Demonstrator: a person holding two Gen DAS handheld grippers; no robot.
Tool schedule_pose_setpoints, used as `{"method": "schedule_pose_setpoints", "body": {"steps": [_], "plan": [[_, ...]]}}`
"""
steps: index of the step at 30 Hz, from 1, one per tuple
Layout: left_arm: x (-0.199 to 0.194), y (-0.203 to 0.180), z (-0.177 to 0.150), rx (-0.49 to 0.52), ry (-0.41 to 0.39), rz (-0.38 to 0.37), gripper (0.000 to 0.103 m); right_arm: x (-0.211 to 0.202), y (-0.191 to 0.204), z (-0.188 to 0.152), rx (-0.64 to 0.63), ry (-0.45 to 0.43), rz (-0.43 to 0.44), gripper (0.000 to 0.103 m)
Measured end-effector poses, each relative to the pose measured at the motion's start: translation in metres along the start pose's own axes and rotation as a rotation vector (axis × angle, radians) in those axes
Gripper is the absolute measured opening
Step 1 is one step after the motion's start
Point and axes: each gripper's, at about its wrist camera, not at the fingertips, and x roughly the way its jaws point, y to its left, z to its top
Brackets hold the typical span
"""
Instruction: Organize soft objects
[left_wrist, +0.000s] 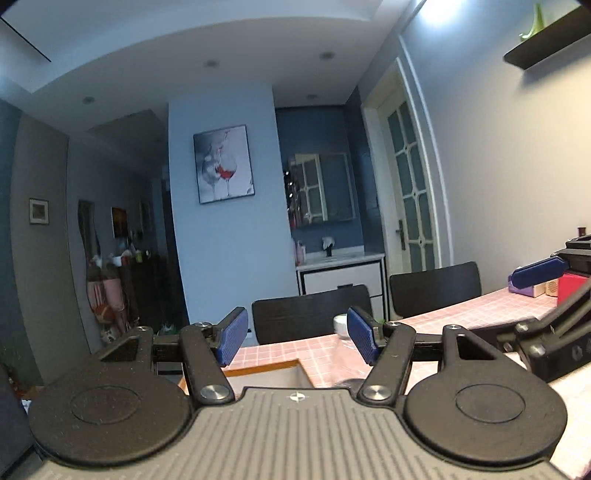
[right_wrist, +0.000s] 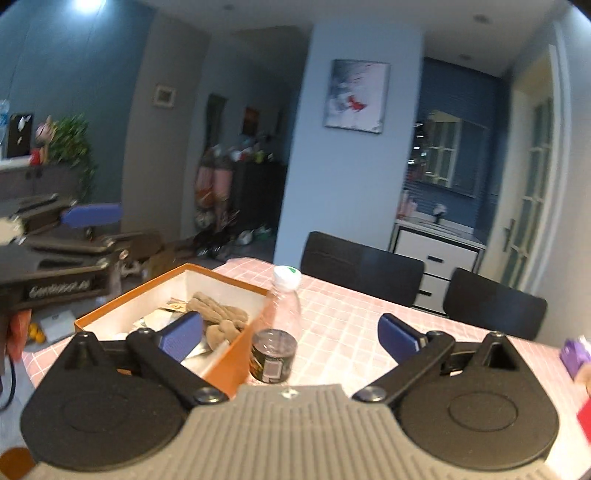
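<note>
An orange box (right_wrist: 229, 363) with a white inside stands on the pink checked table (right_wrist: 343, 317). A beige knitted soft thing (right_wrist: 221, 314) lies in it among white papers. My right gripper (right_wrist: 291, 338) is open and empty, raised above the table, its left finger over the box. My left gripper (left_wrist: 295, 339) is open and empty, raised above the box corner (left_wrist: 273, 369). The left gripper also shows at the left of the right wrist view (right_wrist: 92, 215). The right gripper shows at the right of the left wrist view (left_wrist: 539, 273).
A clear plastic bottle (right_wrist: 282, 295) and a small dark jar (right_wrist: 273, 354) stand beside the box. Two black chairs (right_wrist: 362, 266) stand behind the table. Purple and red packs (left_wrist: 569, 288) lie at the right. A small white jar (left_wrist: 341, 325) sits near the far edge.
</note>
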Motion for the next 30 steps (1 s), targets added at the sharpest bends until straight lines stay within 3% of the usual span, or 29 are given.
{"method": "schedule_pose_setpoints", "body": {"steps": [5, 7, 11, 14, 21, 30], "plan": [[-0.018, -0.018, -0.023, 0.013, -0.028, 0.05, 0.074, -0.02, 0.002, -0.039, 0.067, -0.056, -0.094, 0.1], [-0.02, -0.025, -0.037, 0.007, -0.024, 0.09, 0.083, -0.025, 0.004, -0.058, 0.096, -0.07, -0.133, 0.1], [-0.017, -0.038, -0.062, 0.013, 0.058, 0.149, 0.089, -0.023, 0.012, -0.091, 0.14, -0.048, -0.217, 0.1], [-0.015, -0.044, -0.077, -0.002, 0.112, 0.125, 0.089, -0.013, 0.013, -0.114, 0.16, -0.004, -0.264, 0.1], [-0.001, -0.041, -0.099, -0.097, 0.257, 0.136, 0.09, 0.009, 0.013, -0.149, 0.218, 0.099, -0.255, 0.1], [-0.006, -0.037, -0.116, -0.115, 0.317, 0.163, 0.09, 0.024, 0.005, -0.154, 0.277, 0.133, -0.224, 0.1]]}}
